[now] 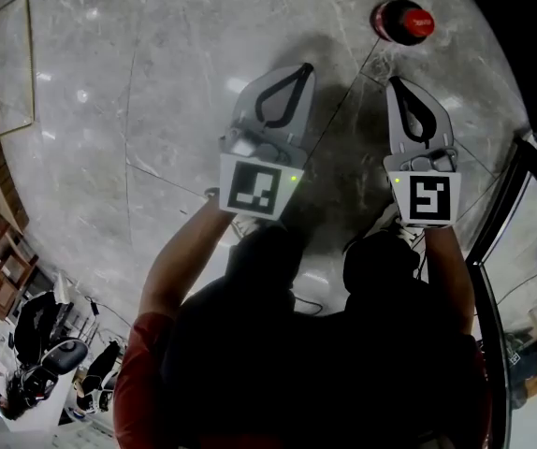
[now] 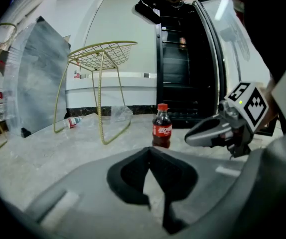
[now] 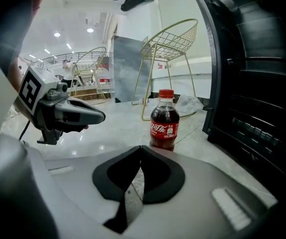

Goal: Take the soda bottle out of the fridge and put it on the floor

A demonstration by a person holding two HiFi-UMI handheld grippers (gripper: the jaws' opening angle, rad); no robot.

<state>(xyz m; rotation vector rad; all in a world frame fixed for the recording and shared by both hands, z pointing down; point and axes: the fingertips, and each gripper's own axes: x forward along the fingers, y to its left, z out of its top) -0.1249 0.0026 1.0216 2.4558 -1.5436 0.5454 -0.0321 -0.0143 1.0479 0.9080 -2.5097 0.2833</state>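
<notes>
The soda bottle (image 1: pixel 402 21) with its red cap and red label stands upright on the marble floor (image 1: pixel 156 110), free of both grippers. It also shows in the left gripper view as the bottle (image 2: pixel 162 126), and in the right gripper view as the bottle (image 3: pixel 164 120) just past the jaw tips. My right gripper (image 1: pixel 398 83) is shut and empty, a short way behind the bottle. My left gripper (image 1: pixel 307 66) is shut and empty too, further left. Each gripper sees the other: the right gripper (image 2: pixel 190 137) and the left gripper (image 3: pixel 102 117).
The open black fridge (image 3: pixel 252 83) stands at the right, its door edge (image 1: pixel 502 213) beside my right arm. A gold wire chair (image 2: pixel 100 59) and a grey panel (image 2: pixel 41 78) stand beyond the bottle, with a small bottle (image 2: pixel 73 122) lying on the floor under the chair.
</notes>
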